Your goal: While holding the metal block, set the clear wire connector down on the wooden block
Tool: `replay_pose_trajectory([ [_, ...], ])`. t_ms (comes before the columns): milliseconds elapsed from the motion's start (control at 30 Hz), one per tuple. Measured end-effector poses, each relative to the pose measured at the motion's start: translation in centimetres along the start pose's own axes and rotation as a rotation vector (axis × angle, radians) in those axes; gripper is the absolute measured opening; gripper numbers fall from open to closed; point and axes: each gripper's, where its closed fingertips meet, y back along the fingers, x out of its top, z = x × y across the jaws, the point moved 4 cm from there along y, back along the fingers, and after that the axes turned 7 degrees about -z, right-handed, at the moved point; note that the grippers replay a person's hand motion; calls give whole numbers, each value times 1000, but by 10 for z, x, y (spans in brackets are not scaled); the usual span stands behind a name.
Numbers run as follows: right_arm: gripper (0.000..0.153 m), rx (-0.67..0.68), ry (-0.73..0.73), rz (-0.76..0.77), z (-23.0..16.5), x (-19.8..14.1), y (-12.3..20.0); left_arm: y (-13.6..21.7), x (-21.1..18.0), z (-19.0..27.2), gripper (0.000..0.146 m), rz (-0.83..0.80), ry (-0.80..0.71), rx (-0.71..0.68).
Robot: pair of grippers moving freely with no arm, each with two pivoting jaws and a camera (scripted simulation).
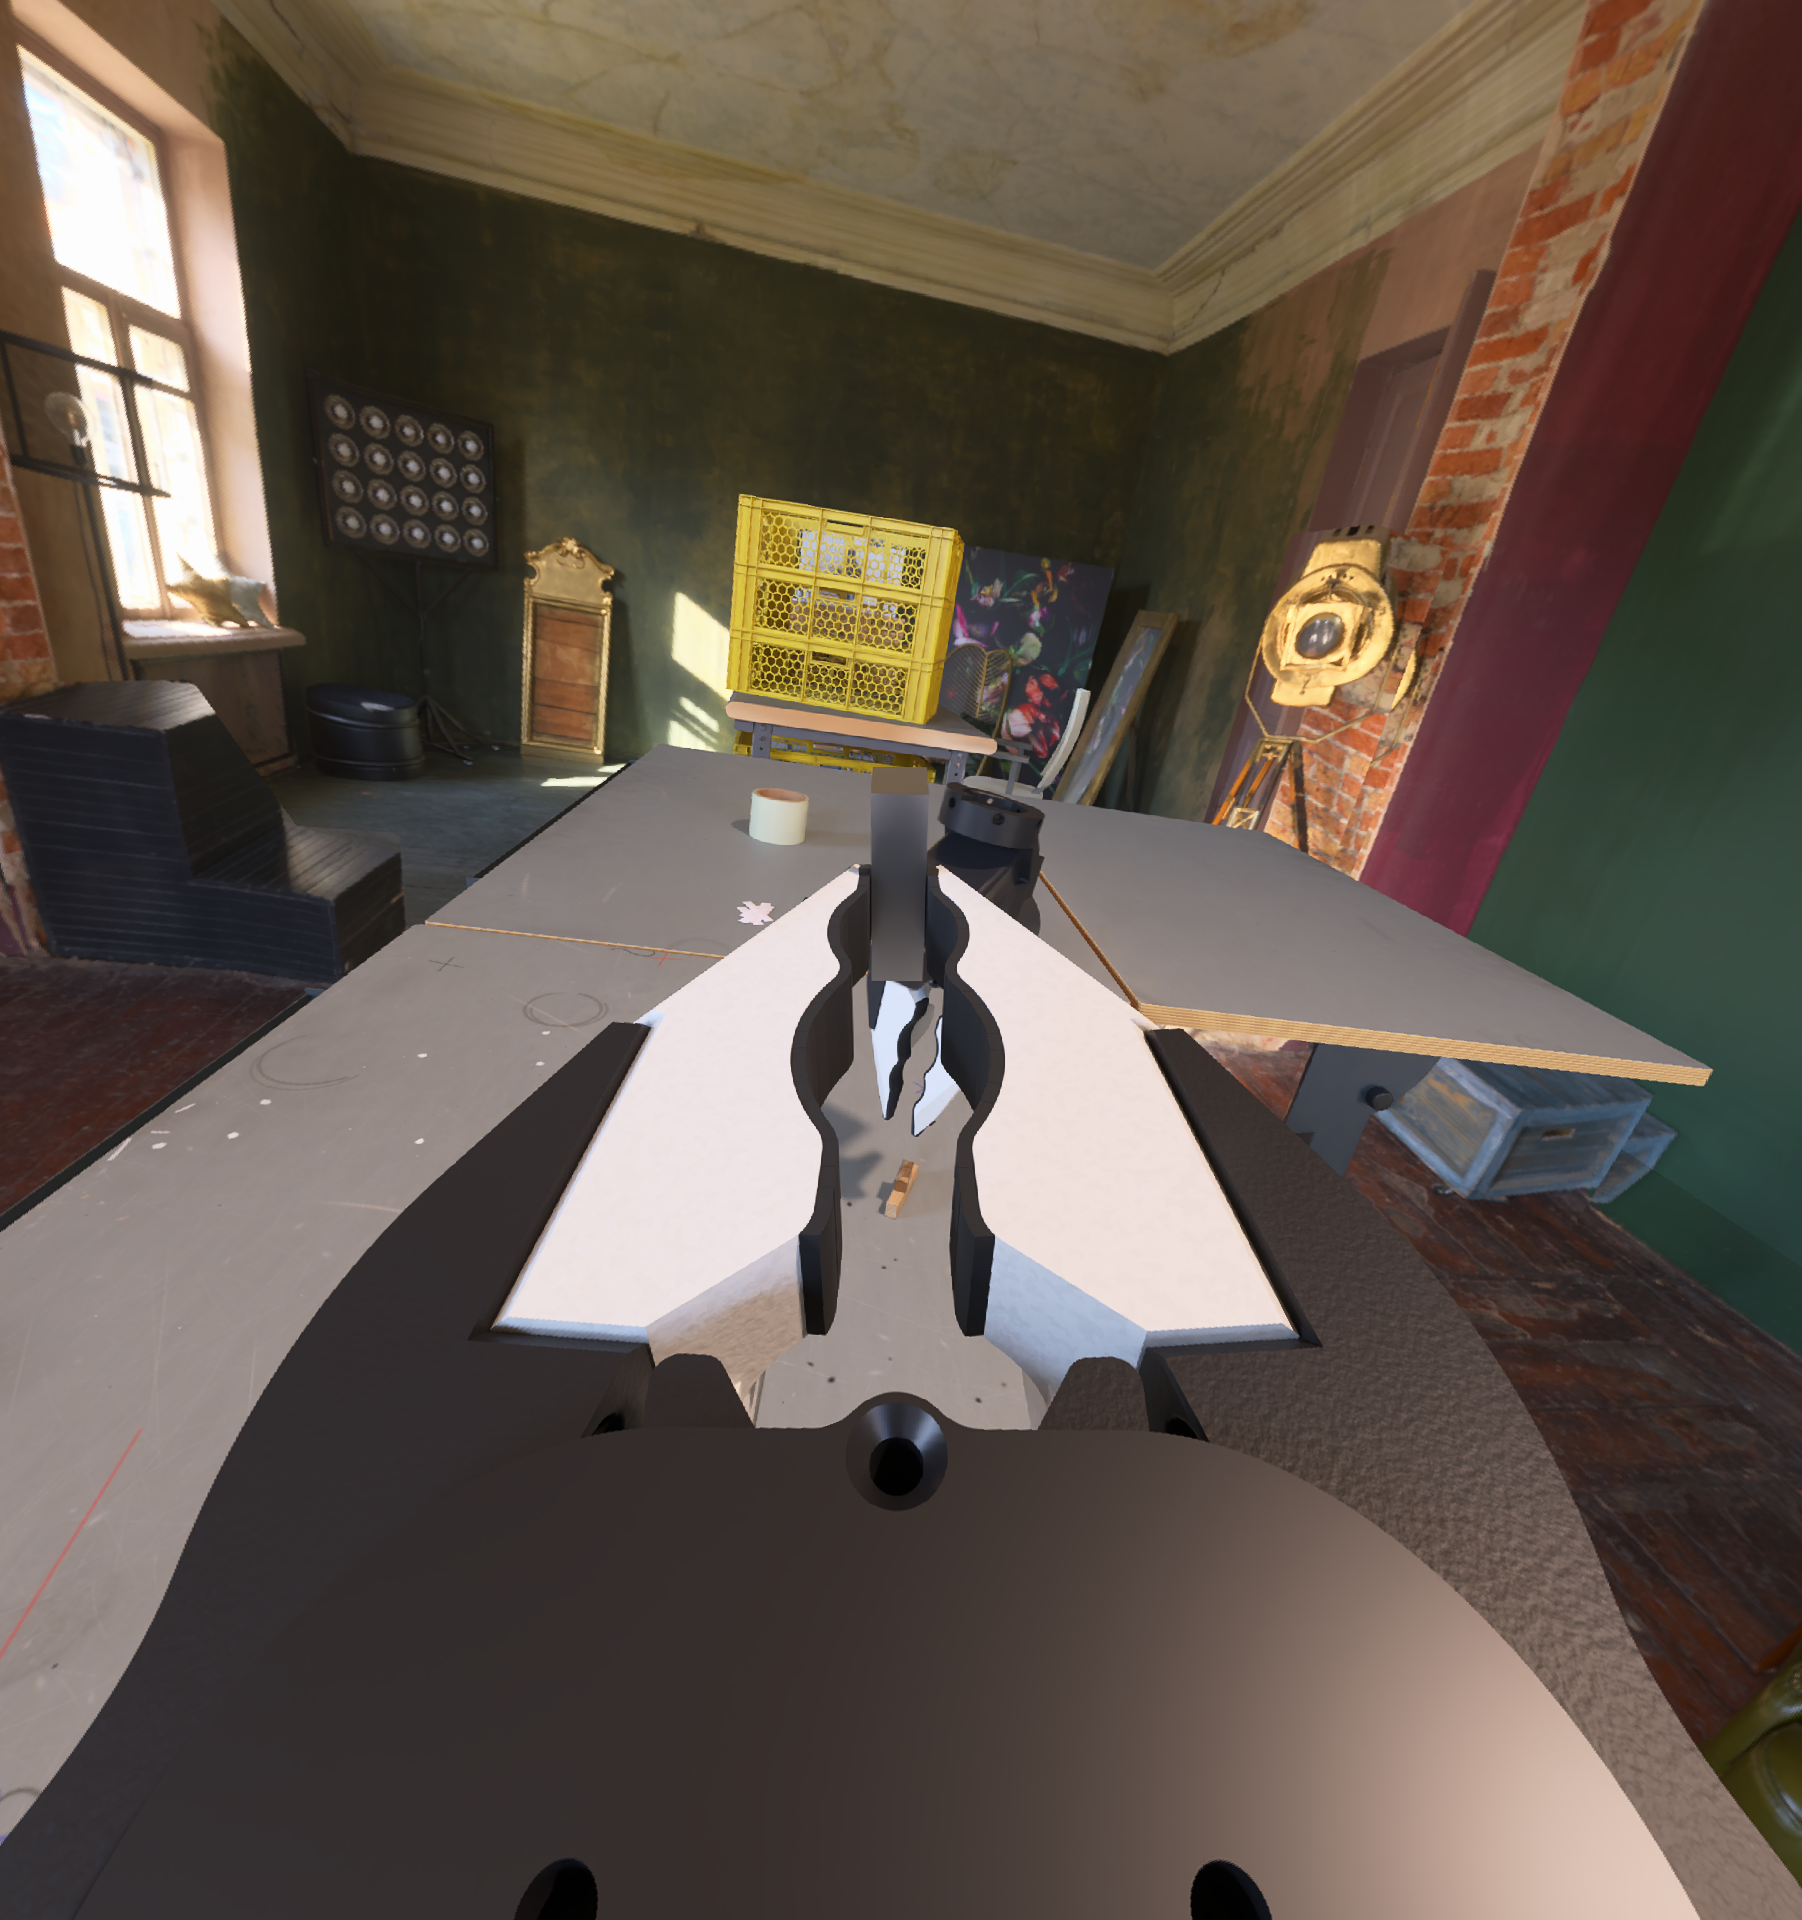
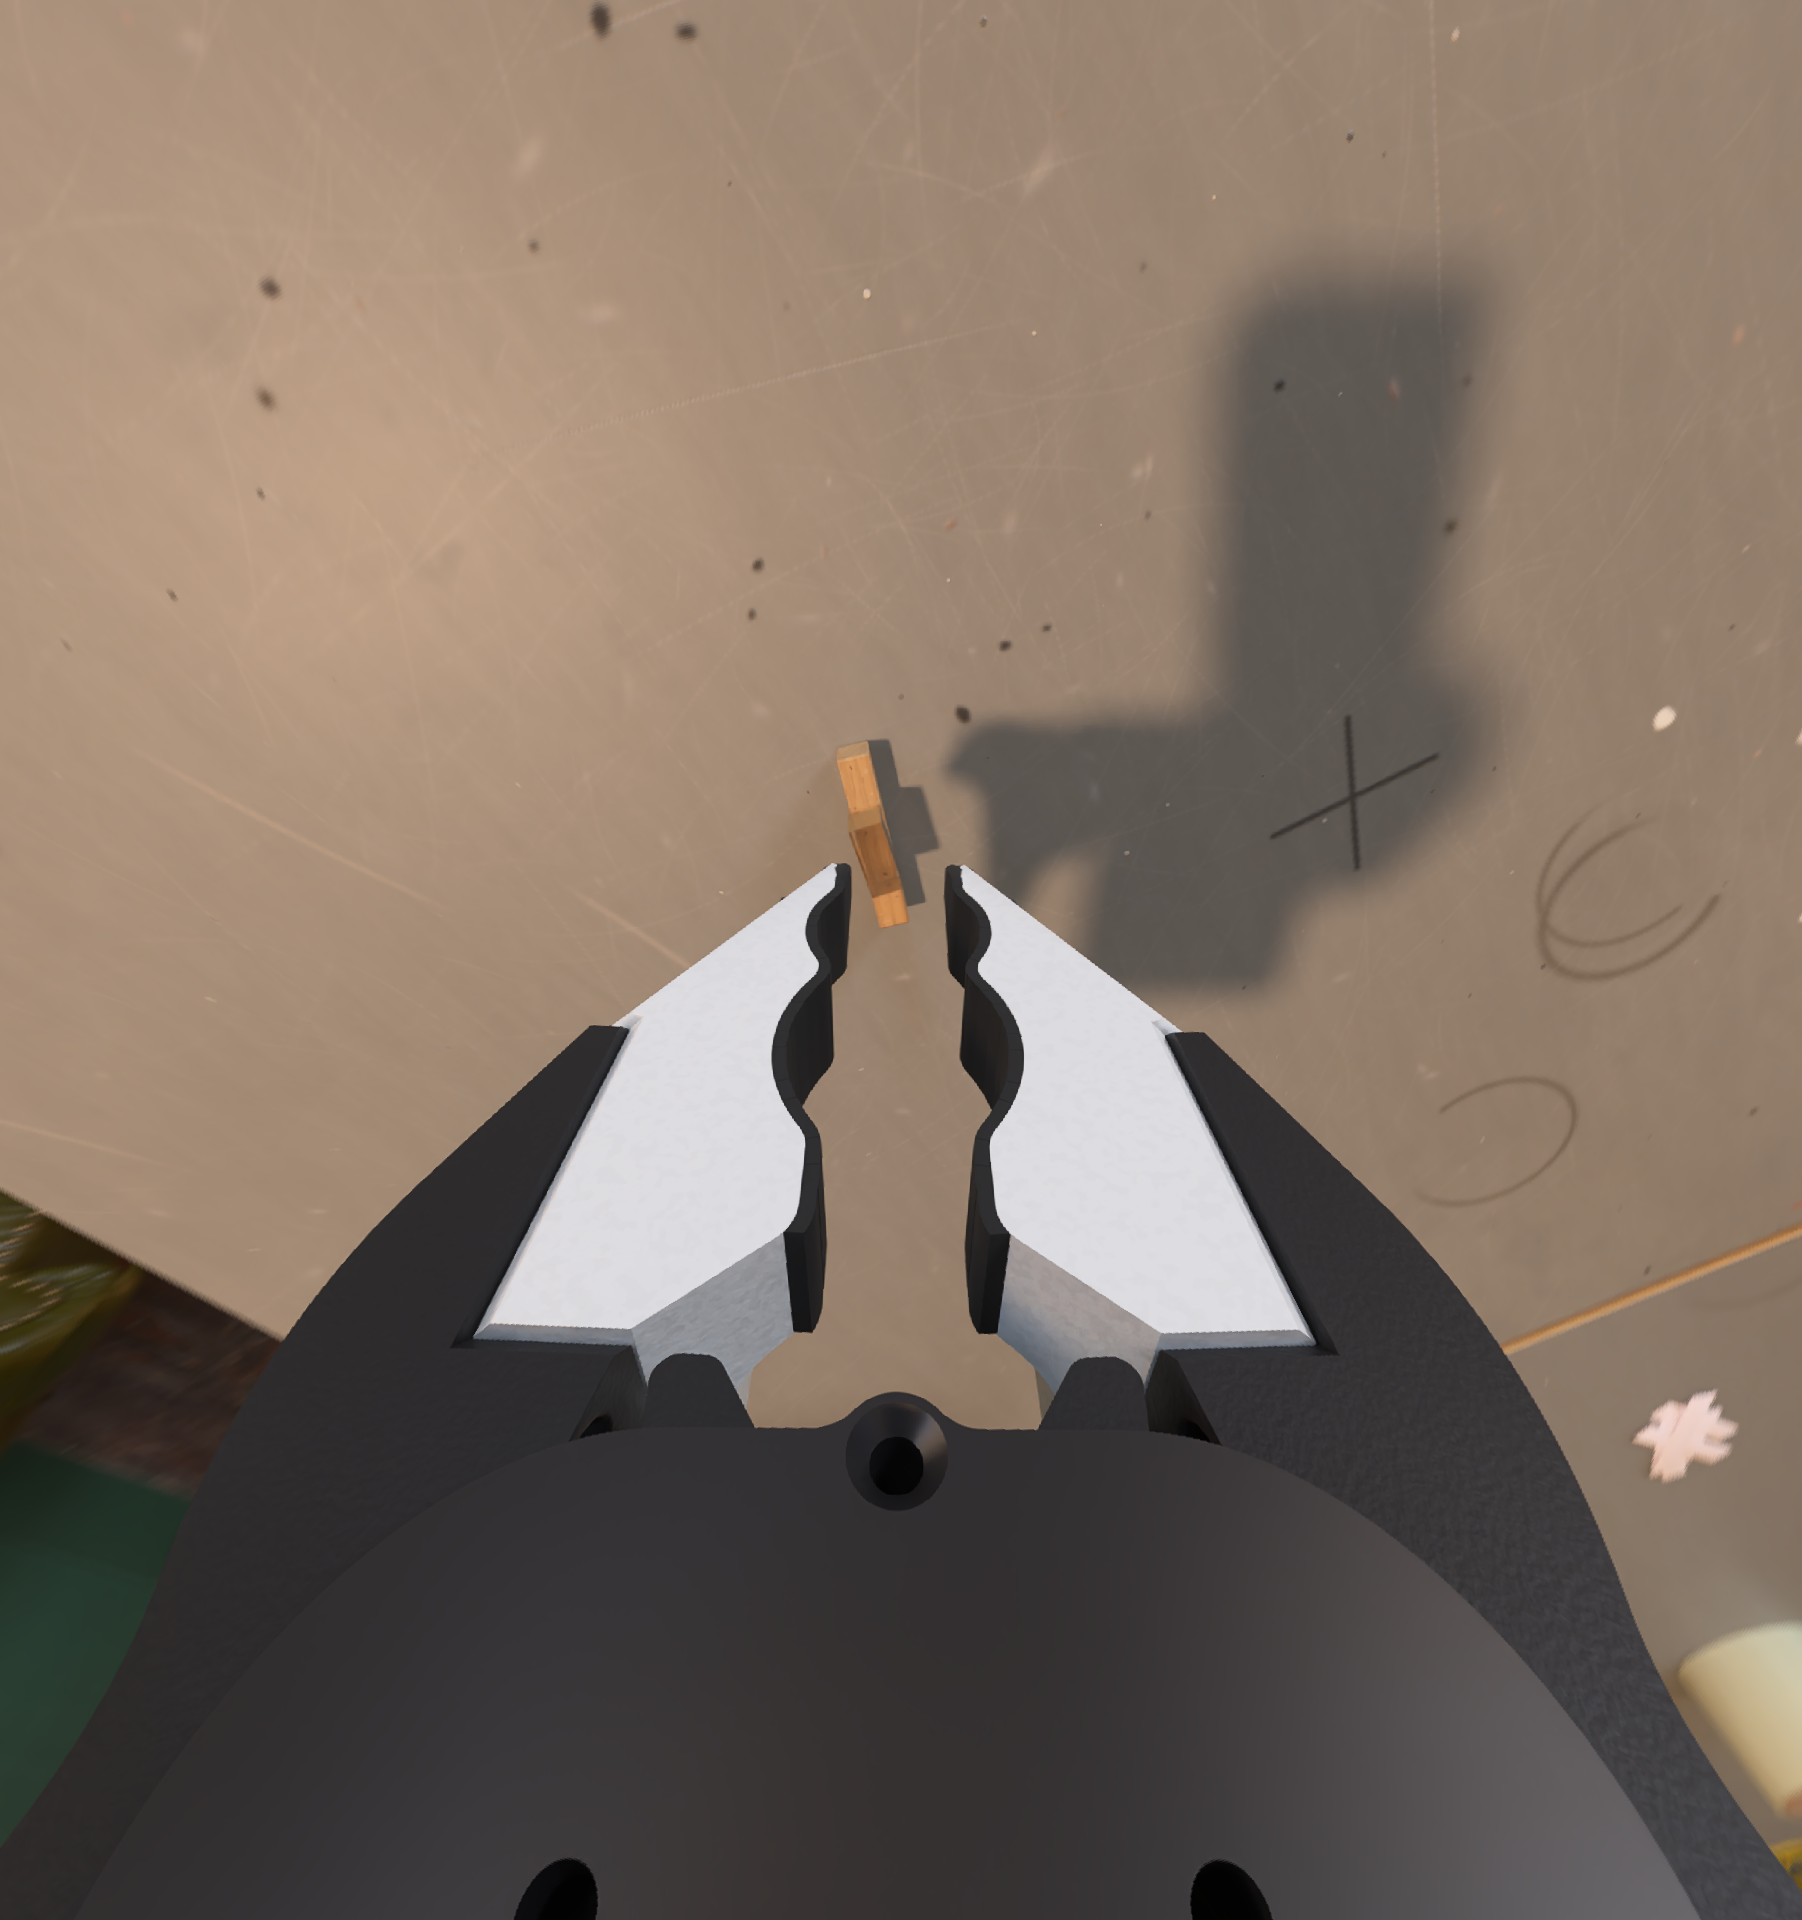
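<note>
My left gripper [image 1: 899, 875] is shut on the dark metal block [image 1: 898, 831], which stands upright between its fingertips above the table. Past it, in the left wrist view, my right gripper [image 1: 905, 1120] points down at the small wooden block [image 1: 901, 1187]. In the right wrist view the wooden block [image 2: 873, 831] lies on the grey table just beyond my right gripper [image 2: 897, 878]. That gripper is open and empty. A small see-through piece, the clear wire connector [image 2: 866, 829], rests on the block's middle, apart from the fingers.
A roll of pale tape [image 1: 778, 816] stands farther back on the table [image 1: 253, 1299] and shows at the corner of the right wrist view [image 2: 1770, 1714]. A second tabletop [image 1: 1292, 935] angles off to the right. A yellow crate [image 1: 840, 608] sits on a far bench.
</note>
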Motion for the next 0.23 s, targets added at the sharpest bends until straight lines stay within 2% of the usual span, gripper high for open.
replay_pose_trajectory([
  [133,24,-35,170,123,-5,-18,-20,0,0,1,9,1,-2,-1],
  [233,25,-87,227,112,-6,-28,-34,0,0,0,9,2,0,-1],
])
